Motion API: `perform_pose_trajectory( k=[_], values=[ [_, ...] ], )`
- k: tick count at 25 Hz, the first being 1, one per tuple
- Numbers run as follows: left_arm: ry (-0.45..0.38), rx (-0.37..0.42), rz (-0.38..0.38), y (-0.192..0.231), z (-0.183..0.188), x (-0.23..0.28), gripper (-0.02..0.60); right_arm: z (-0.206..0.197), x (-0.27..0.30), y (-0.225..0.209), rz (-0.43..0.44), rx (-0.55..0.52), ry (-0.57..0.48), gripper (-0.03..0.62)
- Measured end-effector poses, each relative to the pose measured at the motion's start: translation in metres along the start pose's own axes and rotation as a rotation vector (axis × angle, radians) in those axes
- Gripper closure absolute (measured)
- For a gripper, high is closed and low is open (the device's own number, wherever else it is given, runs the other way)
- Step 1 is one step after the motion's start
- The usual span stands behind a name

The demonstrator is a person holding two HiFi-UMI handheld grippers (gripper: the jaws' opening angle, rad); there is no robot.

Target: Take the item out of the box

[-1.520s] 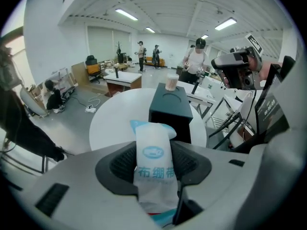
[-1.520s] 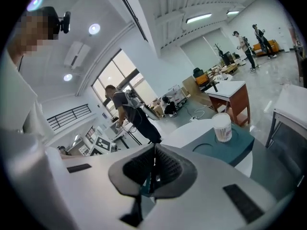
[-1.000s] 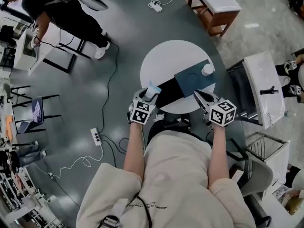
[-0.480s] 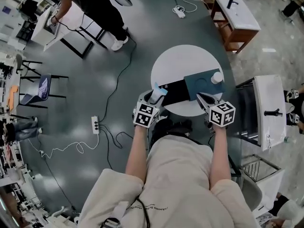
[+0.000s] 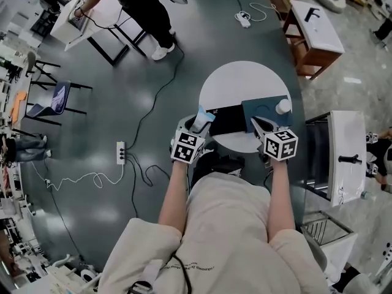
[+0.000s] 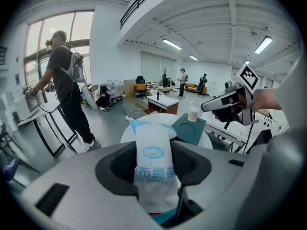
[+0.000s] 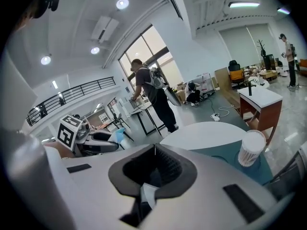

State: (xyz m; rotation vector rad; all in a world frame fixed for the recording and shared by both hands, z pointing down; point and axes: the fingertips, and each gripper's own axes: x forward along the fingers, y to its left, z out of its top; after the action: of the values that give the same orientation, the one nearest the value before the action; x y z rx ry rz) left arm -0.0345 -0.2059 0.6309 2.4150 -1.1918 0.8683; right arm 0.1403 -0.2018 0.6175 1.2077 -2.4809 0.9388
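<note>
Left gripper view settles the grip: the left gripper point(image 5: 197, 129) has its two jaws clamped on one white plastic packet with blue print point(image 6: 154, 171), which stands upright between the black pads. The packet's lower end is lost in the gripper's throat and cut off by the frame edge. From the head view the packet sits at the left end of one flat black rectangular box point(image 5: 225, 119), over the near edge of the single round white table point(image 5: 236, 81). Whether packet and box touch cannot be told from above, and the inside of the box is too dark to read. Beside the box lies one teal rectangular panel point(image 5: 263, 109), with one white paper cup point(image 5: 283, 106) standing on its far right corner. The right gripper point(image 7: 154, 152) has its jaws drawn together with nothing between the tips. A small pale strip low in its throat cannot be identified. One person with a backpack point(image 7: 151, 97) stands at a desk; other figures far off are too small to count.
</note>
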Motion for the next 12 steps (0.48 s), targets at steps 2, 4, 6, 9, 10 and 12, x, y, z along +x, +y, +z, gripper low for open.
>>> perform_pose_trajectory(
  k=[2, 4, 6, 9, 10, 12],
  values=[
    [0.003, 0.002, 0.004, 0.001, -0.001, 0.0, 0.373, -0.001, 0.004, 0.002, 0.005, -0.007, 0.015, 0.557],
    [0.004, 0.005, 0.007, 0.0, 0.0, 0.0, 0.373, -0.001, 0.006, 0.003, 0.016, -0.008, 0.021, 0.557],
    [-0.001, 0.008, 0.008, 0.0, 0.003, -0.001, 0.373, 0.0, 0.007, 0.005, 0.03, 0.002, 0.018, 0.559],
    [-0.004, 0.007, 0.006, 0.0, 0.006, -0.005, 0.373, 0.0, 0.008, 0.007, 0.037, 0.011, 0.025, 0.558],
    [-0.005, 0.006, 0.005, 0.0, 0.007, -0.006, 0.373, 0.0, 0.009, 0.009, 0.038, 0.007, 0.03, 0.558],
    [-0.008, 0.005, 0.002, 0.0, 0.007, -0.008, 0.373, -0.001, 0.011, 0.012, 0.043, -0.005, 0.04, 0.558]
  ],
)
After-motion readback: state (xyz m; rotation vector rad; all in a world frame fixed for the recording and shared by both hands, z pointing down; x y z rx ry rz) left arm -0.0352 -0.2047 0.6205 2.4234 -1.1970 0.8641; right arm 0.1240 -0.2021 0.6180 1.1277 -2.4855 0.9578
